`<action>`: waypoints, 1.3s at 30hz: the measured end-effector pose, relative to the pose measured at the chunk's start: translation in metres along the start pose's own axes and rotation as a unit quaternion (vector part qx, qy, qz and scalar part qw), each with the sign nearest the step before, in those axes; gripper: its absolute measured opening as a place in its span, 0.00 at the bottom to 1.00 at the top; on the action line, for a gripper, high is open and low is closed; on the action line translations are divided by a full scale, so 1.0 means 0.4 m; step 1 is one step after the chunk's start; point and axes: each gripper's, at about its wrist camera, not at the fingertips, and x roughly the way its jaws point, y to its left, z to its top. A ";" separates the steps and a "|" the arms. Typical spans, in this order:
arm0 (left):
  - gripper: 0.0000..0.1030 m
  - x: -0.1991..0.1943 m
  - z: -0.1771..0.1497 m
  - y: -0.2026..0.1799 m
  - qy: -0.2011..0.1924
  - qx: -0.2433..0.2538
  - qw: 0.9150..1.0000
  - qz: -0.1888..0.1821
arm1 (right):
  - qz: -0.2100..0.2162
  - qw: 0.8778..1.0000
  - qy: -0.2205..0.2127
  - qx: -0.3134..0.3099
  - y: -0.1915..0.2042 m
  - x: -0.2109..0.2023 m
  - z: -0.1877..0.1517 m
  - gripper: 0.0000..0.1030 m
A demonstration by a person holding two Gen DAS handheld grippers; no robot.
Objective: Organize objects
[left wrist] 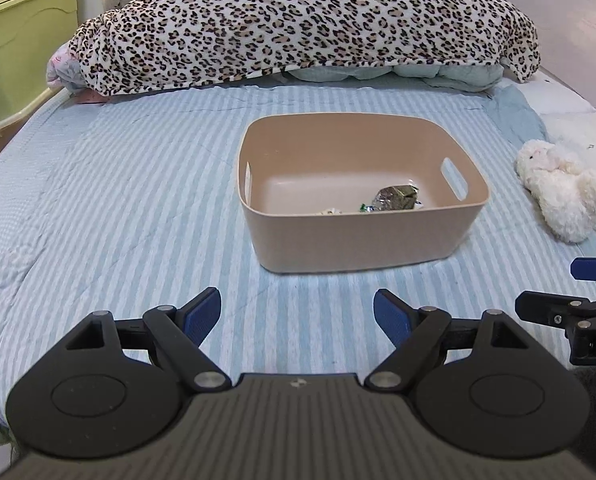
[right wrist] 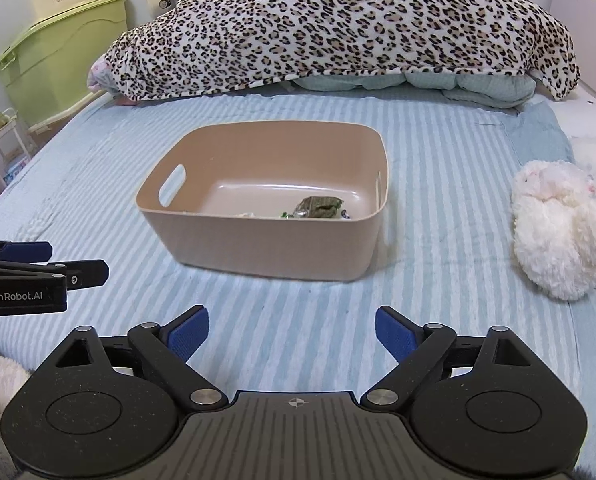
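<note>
A tan plastic bin (left wrist: 362,240) (right wrist: 265,248) with handle slots sits on the blue striped bedspread (left wrist: 117,200) (right wrist: 450,152). Inside it lie a crumpled foil snack packet (left wrist: 394,197) (right wrist: 320,206) and small wrappers. A white plush toy (left wrist: 560,190) (right wrist: 560,232) lies on the bed right of the bin. My left gripper (left wrist: 297,314) is open and empty, short of the bin. My right gripper (right wrist: 291,332) is open and empty, also short of the bin. Each gripper shows at the edge of the other's view: the right one (left wrist: 570,292), the left one (right wrist: 53,264).
A leopard-print blanket (left wrist: 298,20) (right wrist: 338,24) is piled over teal bedding at the head of the bed. Green storage boxes (left wrist: 21,48) (right wrist: 53,48) stand left of the bed. A white wall (right wrist: 578,8) runs along the right side.
</note>
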 end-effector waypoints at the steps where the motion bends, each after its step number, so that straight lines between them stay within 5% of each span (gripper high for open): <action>1: 0.82 -0.006 -0.007 -0.001 0.002 -0.001 1.000 -0.002 | 0.000 1.000 -0.001 0.000 0.002 -0.007 -0.006 0.92; 39: 0.81 -0.107 -0.130 -0.010 0.018 0.006 1.000 -0.006 | 0.002 1.000 0.006 -0.027 0.012 -0.103 -0.068 0.97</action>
